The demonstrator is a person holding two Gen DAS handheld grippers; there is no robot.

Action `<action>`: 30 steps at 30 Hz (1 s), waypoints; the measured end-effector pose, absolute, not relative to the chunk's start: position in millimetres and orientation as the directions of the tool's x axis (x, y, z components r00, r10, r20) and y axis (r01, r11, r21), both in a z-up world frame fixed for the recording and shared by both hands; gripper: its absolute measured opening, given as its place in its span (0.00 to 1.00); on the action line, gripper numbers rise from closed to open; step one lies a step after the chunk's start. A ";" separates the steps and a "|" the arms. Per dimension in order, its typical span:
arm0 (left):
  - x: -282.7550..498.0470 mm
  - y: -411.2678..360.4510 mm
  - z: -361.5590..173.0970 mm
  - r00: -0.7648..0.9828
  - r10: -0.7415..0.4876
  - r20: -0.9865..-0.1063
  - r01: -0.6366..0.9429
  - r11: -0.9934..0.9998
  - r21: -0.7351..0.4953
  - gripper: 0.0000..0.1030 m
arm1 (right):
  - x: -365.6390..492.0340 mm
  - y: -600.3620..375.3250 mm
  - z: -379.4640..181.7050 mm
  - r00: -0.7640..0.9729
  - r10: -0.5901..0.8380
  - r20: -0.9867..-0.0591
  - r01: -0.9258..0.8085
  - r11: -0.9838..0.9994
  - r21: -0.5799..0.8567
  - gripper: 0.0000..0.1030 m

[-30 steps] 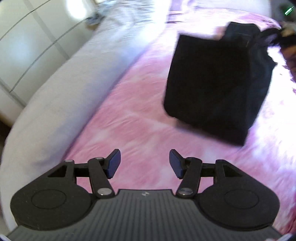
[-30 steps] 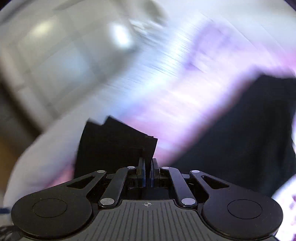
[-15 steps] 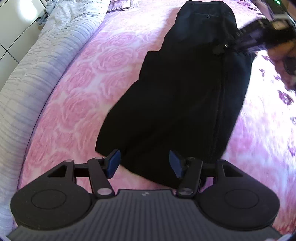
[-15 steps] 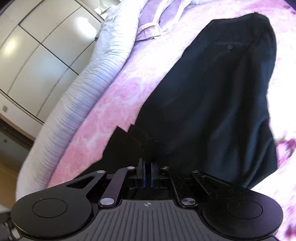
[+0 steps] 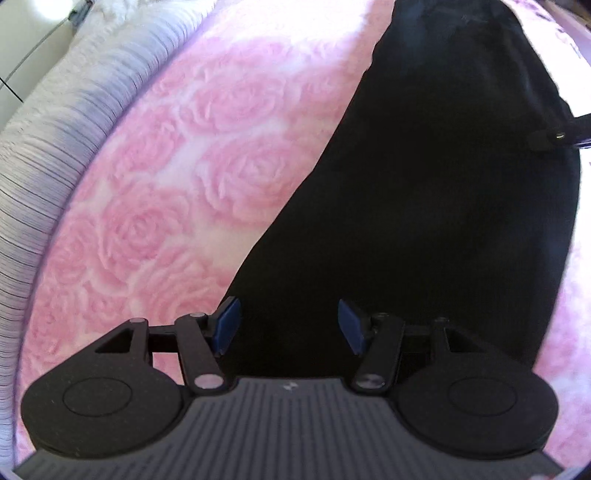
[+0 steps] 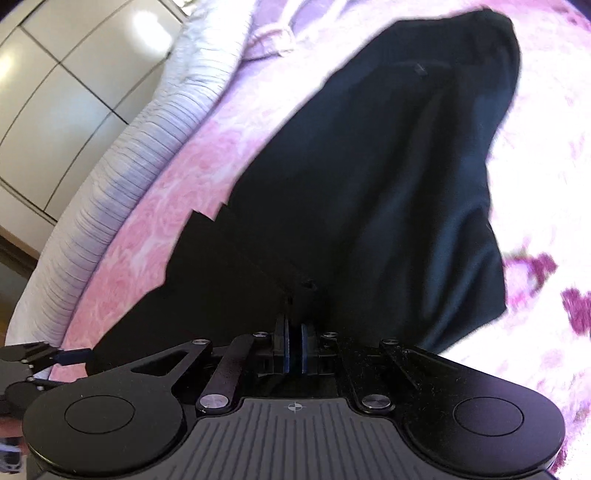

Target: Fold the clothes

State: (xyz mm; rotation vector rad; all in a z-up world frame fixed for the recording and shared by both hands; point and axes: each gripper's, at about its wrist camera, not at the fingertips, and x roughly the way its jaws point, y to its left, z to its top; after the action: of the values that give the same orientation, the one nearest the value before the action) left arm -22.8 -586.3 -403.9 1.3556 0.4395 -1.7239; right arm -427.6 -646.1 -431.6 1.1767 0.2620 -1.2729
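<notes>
Black trousers (image 5: 424, 206) lie stretched along the bed's pink rose-patterned cover (image 5: 177, 192). From the left wrist view, the left tool (image 5: 288, 325) has its blue pads apart above the near edge of the cloth, nothing between them. Only the right wrist view shows the right tool (image 6: 294, 347) clamped together on a fold of the trousers, also a back pocket, the white wardrobe doors (image 6: 62, 96) and a lilac garment (image 6: 273, 26) beyond.

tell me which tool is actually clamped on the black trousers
The right tool: its blue pads are pressed together with a bunched edge of the black trousers pinched between them. The left tool hangs open over the fabric, pads apart, gripping nothing.
</notes>
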 end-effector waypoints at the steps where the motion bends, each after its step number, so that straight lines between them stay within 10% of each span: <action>1: -19.6 -589.4 -410.3 -0.032 -0.405 -0.914 0.796 -0.563 0.222 0.54 | -430.6 -644.9 -432.1 0.346 -0.595 -0.725 0.837 -0.154 0.525 0.04; 10: 70.3 -618.1 -366.3 0.005 -0.460 -0.888 0.904 -0.378 0.201 0.49 | -416.8 -637.8 -392.9 0.315 -0.585 -0.747 0.905 -0.054 0.423 0.23; 17: 111.0 -596.4 -384.3 -0.187 -0.278 -0.942 0.963 -0.243 -0.120 0.50 | -323.9 -593.0 -398.2 0.563 -0.402 -0.722 0.814 0.121 0.568 0.48; 21: 119.0 -608.0 -404.7 -0.300 -0.256 -0.919 0.951 -0.158 -0.266 0.47 | -281.9 -575.6 -423.4 0.666 -0.290 -0.687 0.727 0.047 0.685 0.50; 24: 123.7 -623.2 -416.4 -0.385 -0.228 -0.895 0.923 -0.116 -0.367 0.28 | -261.7 -568.2 -439.2 0.699 -0.276 -0.660 0.684 -0.014 0.729 0.50; 30: 112.6 -629.0 -410.1 -0.367 -0.210 -0.906 0.918 -0.239 -0.316 0.15 | -246.5 -556.5 -460.7 0.704 -0.330 -0.629 0.611 -0.172 0.773 0.42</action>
State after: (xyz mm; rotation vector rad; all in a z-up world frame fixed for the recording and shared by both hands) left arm 112.6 -629.0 -410.1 0.9676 1.1590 -1.7284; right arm -246.5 -556.5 -460.7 1.5311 0.2398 -0.8461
